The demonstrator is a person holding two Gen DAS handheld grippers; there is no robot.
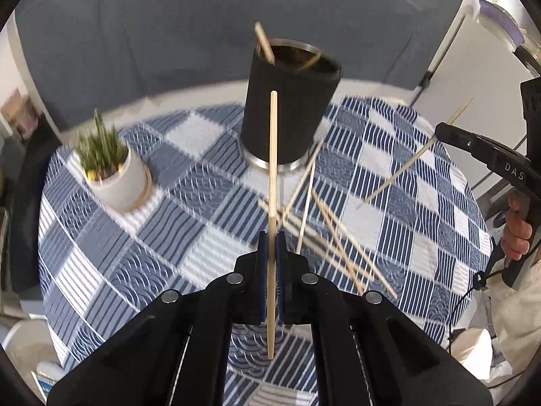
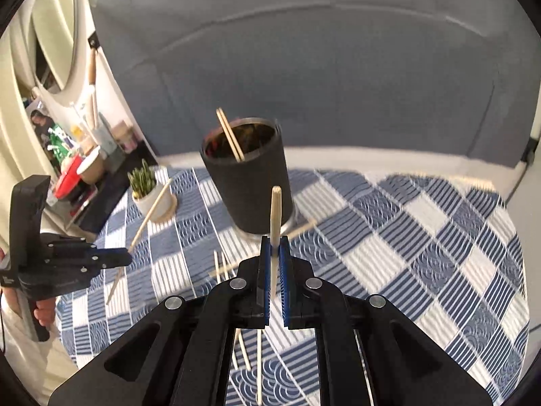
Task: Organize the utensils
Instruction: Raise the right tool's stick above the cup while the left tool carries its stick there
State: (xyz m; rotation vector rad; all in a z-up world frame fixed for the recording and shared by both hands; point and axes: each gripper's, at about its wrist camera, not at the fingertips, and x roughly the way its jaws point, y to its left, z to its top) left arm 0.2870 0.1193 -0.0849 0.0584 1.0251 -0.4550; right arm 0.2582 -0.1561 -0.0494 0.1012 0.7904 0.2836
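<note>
A black cylindrical holder (image 1: 287, 108) with a metal rim stands on the checked tablecloth; it also shows in the right wrist view (image 2: 250, 176), with chopsticks (image 2: 230, 137) leaning inside. My left gripper (image 1: 271, 240) is shut on a wooden chopstick (image 1: 272, 169) held upright, in front of the holder. My right gripper (image 2: 275, 247) is shut on another chopstick (image 2: 275, 213), also near the holder. Several loose chopsticks (image 1: 334, 233) lie on the cloth below the grippers. The right gripper (image 1: 446, 133) appears in the left view holding its chopstick (image 1: 405, 165); the left gripper (image 2: 125, 258) appears in the right view.
A small potted plant (image 1: 108, 169) in a white pot stands left of the holder, also in the right wrist view (image 2: 148, 189). The round table (image 2: 439, 237) has a blue-and-white checked cloth. A grey sofa (image 2: 338, 84) lies behind. Cluttered shelves (image 2: 74, 155) stand at the left.
</note>
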